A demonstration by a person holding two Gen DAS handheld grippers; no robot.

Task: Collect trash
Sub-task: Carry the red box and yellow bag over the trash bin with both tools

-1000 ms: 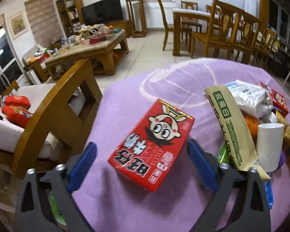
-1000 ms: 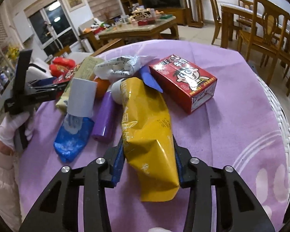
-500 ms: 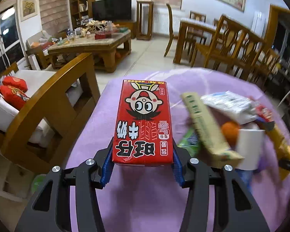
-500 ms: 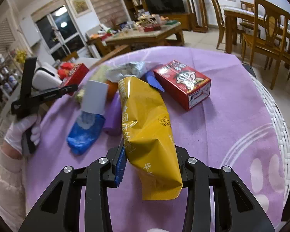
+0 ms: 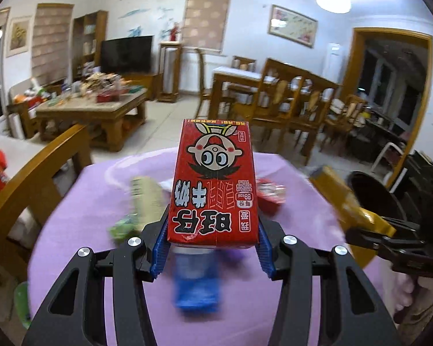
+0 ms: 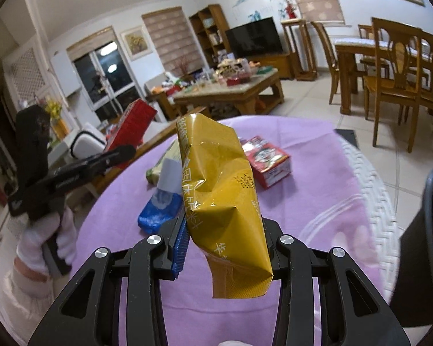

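My left gripper (image 5: 212,249) is shut on a red milk carton (image 5: 213,184) with a cartoon face and holds it up off the purple table (image 5: 80,230). Across the table, my right gripper (image 6: 225,245) is shut on a crinkled yellow snack bag (image 6: 219,190), also lifted. The right wrist view shows the left gripper (image 6: 72,170) at the left with the red carton (image 6: 132,127). In the left wrist view, the right gripper (image 5: 389,239) carries the yellow bag (image 5: 343,201) beside a black bin (image 5: 372,190).
Still lying on the tablecloth (image 6: 317,201) are a second red carton (image 6: 267,160), a blue packet (image 6: 158,207), a white paper cup (image 6: 170,174) and a green-beige packet (image 5: 147,199). A wooden chair (image 5: 43,167) stands at the table's left. The bin's dark wall (image 6: 430,230) is at the right.
The left jaws closed on the red carton and lifted it off the table. The right gripper rose with the yellow bag. Both views now look higher over the table.
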